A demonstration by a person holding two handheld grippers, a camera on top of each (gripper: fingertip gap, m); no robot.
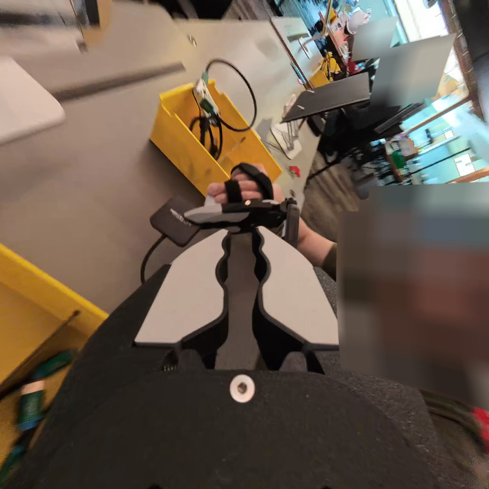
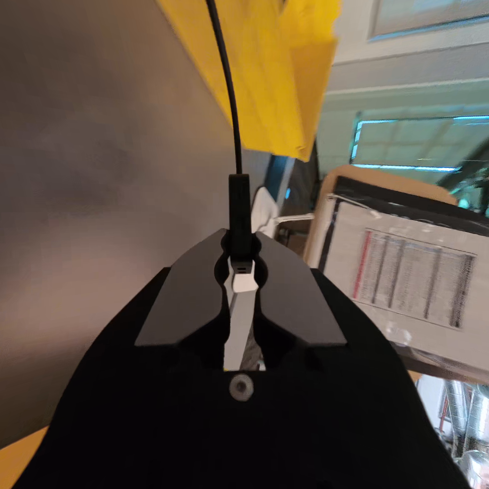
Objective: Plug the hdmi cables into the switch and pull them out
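The black flat switch (image 1: 172, 225) lies on the grey table, with its own black cable (image 1: 146, 254) curving toward me. My right gripper (image 2: 239, 238) is shut on a black HDMI plug (image 2: 239, 211). The plug's silver metal end (image 2: 242, 280) points back at the camera, and its thin cable (image 2: 227, 79) runs up out of view. In the left wrist view the right gripper (image 1: 190, 215), held by a strapped hand, sits with its tips over the switch. My left gripper (image 1: 243, 234) hovers just behind it. Its fingers are narrowly apart with nothing seen between them.
A yellow bin (image 1: 185, 148) with a circuit board and looped black cables stands beyond the switch; it also shows in the right wrist view (image 2: 277, 79). A second yellow bin (image 1: 39, 304) is at the lower left. The table edge (image 1: 304, 182) runs close on the right. The grippers' ends are close to 20 cm from one another.
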